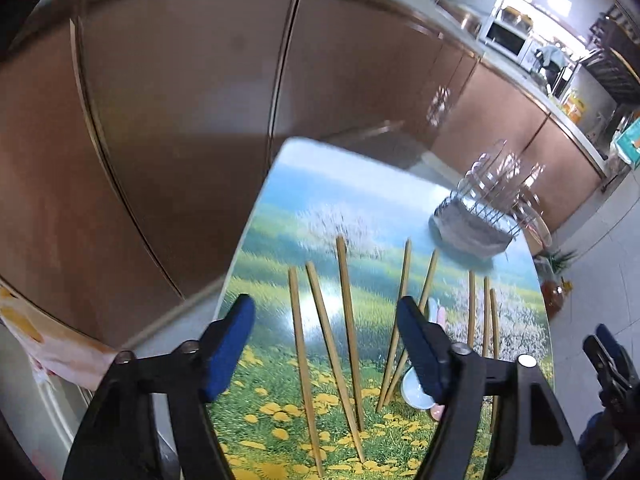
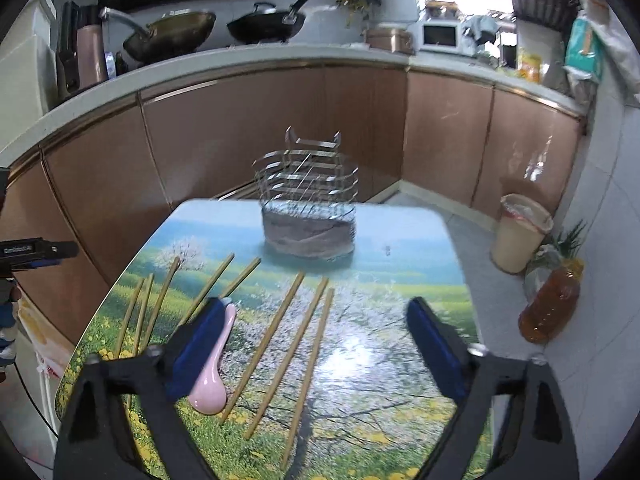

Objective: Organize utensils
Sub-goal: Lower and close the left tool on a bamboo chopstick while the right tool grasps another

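Left gripper [image 1: 326, 344] hovers released over the leftmost chopsticks [image 1: 347, 320], holding nothing. Right gripper [image 2: 316, 344] hangs equally spread above three chopsticks, also empty.

All utensils lie loose on the table [image 2: 420, 240]; the wire holder [image 2: 308, 216] stands well apart at the far edge.

Risk, in my judgement: thin sticks on the glossy top may roll or pinch up in pairs; the spoon [image 2: 212, 376] could slide.

Count: eight chopsticks, one pink spoon, one holder.
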The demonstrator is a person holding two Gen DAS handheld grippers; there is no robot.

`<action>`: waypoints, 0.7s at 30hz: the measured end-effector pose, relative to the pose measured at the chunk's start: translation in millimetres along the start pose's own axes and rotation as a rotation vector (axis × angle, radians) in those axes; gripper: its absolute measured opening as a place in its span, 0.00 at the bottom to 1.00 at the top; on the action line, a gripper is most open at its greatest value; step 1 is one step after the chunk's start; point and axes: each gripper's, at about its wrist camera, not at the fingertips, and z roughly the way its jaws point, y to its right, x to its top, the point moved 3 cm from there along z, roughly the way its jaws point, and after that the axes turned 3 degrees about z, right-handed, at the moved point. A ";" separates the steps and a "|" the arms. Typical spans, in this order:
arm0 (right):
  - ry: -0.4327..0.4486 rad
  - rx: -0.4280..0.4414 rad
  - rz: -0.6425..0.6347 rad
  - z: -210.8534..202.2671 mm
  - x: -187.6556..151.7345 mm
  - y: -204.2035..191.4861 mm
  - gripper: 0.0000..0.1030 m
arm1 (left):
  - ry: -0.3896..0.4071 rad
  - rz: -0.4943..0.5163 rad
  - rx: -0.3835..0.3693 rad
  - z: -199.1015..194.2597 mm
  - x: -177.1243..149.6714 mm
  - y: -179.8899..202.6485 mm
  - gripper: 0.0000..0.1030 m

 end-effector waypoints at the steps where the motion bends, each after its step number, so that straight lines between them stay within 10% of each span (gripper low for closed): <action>1: -0.016 0.010 0.002 6.5 0.2 -0.4 0.67 | -0.023 -0.009 -0.018 6.7 0.5 -0.8 0.63; 8: -0.152 0.081 0.004 51.7 3.9 0.2 0.49 | -0.188 -0.040 -0.110 52.8 10.3 8.3 0.24; 21: -0.338 0.136 0.086 109.1 -4.4 23.8 0.44 | -0.342 -0.087 -0.013 125.0 22.4 -0.2 0.21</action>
